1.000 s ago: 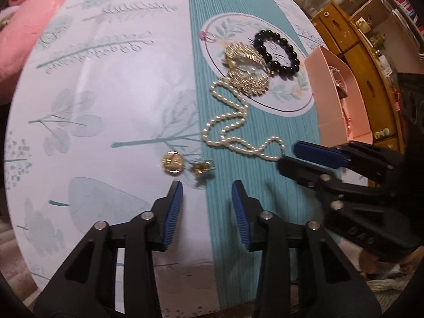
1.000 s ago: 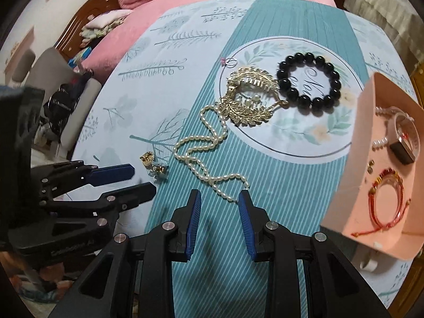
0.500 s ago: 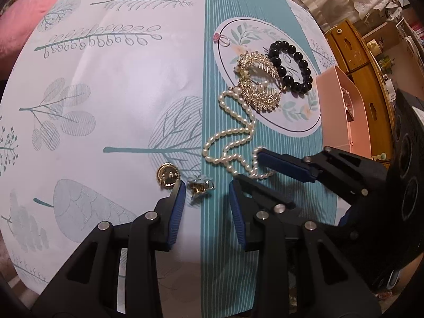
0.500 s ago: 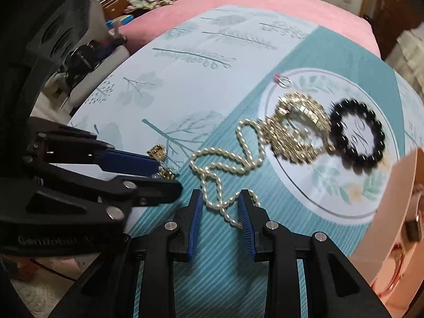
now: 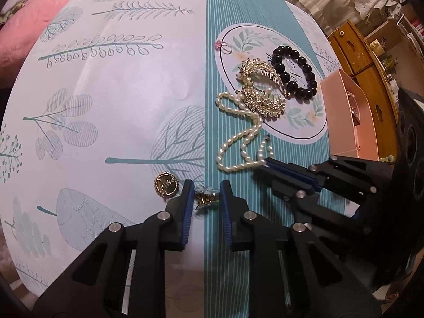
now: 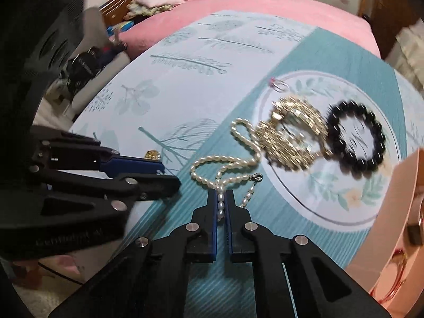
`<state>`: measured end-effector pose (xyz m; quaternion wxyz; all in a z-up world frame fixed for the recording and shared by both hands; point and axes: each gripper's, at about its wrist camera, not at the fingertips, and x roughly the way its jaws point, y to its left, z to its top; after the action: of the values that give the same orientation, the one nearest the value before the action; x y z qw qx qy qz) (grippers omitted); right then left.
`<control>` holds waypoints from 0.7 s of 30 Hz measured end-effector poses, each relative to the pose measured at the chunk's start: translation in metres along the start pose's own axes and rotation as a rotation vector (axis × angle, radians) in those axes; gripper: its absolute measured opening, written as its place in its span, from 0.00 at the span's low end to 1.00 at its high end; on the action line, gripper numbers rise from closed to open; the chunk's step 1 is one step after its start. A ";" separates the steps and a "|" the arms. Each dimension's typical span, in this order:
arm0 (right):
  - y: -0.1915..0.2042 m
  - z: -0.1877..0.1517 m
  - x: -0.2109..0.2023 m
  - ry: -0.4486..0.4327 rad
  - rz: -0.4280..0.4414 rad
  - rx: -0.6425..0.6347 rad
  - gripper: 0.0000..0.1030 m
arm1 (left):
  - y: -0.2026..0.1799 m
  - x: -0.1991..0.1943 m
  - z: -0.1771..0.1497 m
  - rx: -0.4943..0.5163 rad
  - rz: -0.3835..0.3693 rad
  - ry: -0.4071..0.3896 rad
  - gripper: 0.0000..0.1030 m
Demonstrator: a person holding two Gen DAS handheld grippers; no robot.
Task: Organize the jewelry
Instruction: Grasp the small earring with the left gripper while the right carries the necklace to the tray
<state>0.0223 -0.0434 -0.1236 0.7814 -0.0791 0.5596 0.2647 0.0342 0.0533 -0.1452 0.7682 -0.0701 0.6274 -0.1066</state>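
Observation:
My right gripper [image 6: 221, 198] is shut on the near end of the pearl necklace [image 6: 225, 164], which trails across the teal mat; it also shows in the left wrist view [image 5: 238, 143]. My left gripper [image 5: 205, 197] is open, its jaws on either side of a small gold earring [image 5: 205, 198] on the mat. A round gold button-like earring [image 5: 165, 184] lies just left of it. Gold leaf brooches [image 5: 261, 90] and a black bead bracelet [image 5: 295, 75] lie further back. A small ring with a pink stone [image 5: 224, 47] lies beyond them.
A pink jewelry box [image 5: 349, 122] stands at the right; in the right wrist view [image 6: 397, 212] it holds a red bracelet. The patterned mat [image 5: 119, 92] covers a table beside a pink bed [image 6: 265, 2]. A wooden cabinet [image 5: 371, 61] stands behind the box.
My right gripper moved forward and shut on the pearl necklace's end. My left gripper advanced until its open jaws straddle the small gold earring, and narrowed a little.

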 end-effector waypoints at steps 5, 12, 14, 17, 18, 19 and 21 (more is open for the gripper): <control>-0.014 -0.005 -0.012 -0.011 0.019 0.075 0.05 | -0.004 -0.004 -0.004 0.022 0.011 0.005 0.16; -0.024 0.000 -0.056 -0.083 0.054 0.145 0.05 | -0.018 -0.030 -0.005 0.085 0.026 -0.018 0.16; -0.028 0.002 -0.072 -0.114 0.065 0.164 0.05 | -0.023 -0.037 -0.003 0.098 0.027 -0.032 0.16; -0.033 0.006 -0.100 -0.161 0.078 0.191 0.05 | -0.033 -0.050 0.001 0.121 0.021 -0.054 0.16; -0.033 0.007 -0.110 -0.178 0.078 0.199 0.05 | -0.037 -0.055 0.003 0.132 0.017 -0.063 0.16; -0.034 0.008 -0.122 -0.200 0.079 0.210 0.05 | -0.042 -0.060 0.006 0.143 0.015 -0.072 0.16; -0.038 0.009 -0.143 -0.234 0.083 0.231 0.05 | -0.052 -0.070 0.012 0.166 0.009 -0.089 0.16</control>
<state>0.0155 -0.1185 0.0042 0.8334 0.0658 0.4943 0.2382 0.0287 0.0204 -0.0640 0.7988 -0.0081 0.5821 -0.1515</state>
